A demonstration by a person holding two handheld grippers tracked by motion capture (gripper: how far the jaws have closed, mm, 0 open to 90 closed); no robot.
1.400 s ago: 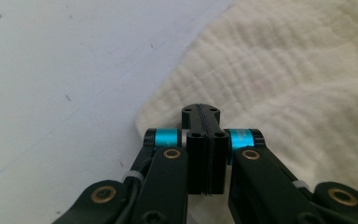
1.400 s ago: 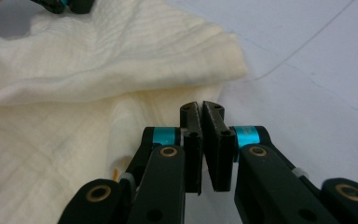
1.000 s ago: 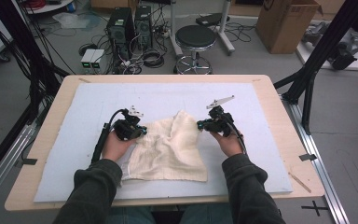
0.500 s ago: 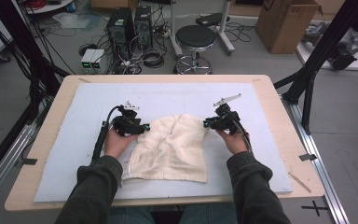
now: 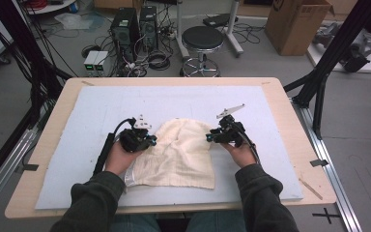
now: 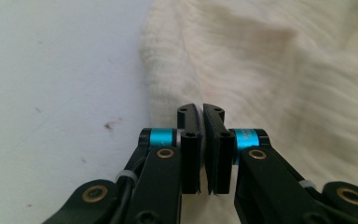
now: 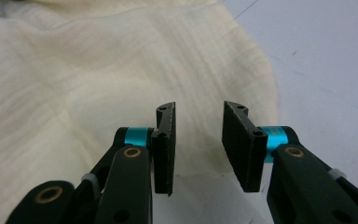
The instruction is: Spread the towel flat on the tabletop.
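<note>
While the cream cloth (image 5: 181, 154) lies rumpled mid-worktop (image 5: 53, 159) in the high view, the left hand-held gripper (image 5: 149, 140) sits at its left edge and the right hand-held gripper (image 5: 209, 137) at its right edge, equally close. In the left gripper view the jaws have just been closing and stand nearly together over the hem, though whether fabric is pinched cannot be told. In the right gripper view the jaws have just been opening and stand apart, the cloth (image 7: 121, 74) lying under and ahead of them, unpinched.

Even, bright overhead light fills the high view with only soft shadows under the hands, while both gripper views are pale and slightly washed out, their black jaws sharp and the cloth (image 6: 279, 70) beyond softly blurred.
</note>
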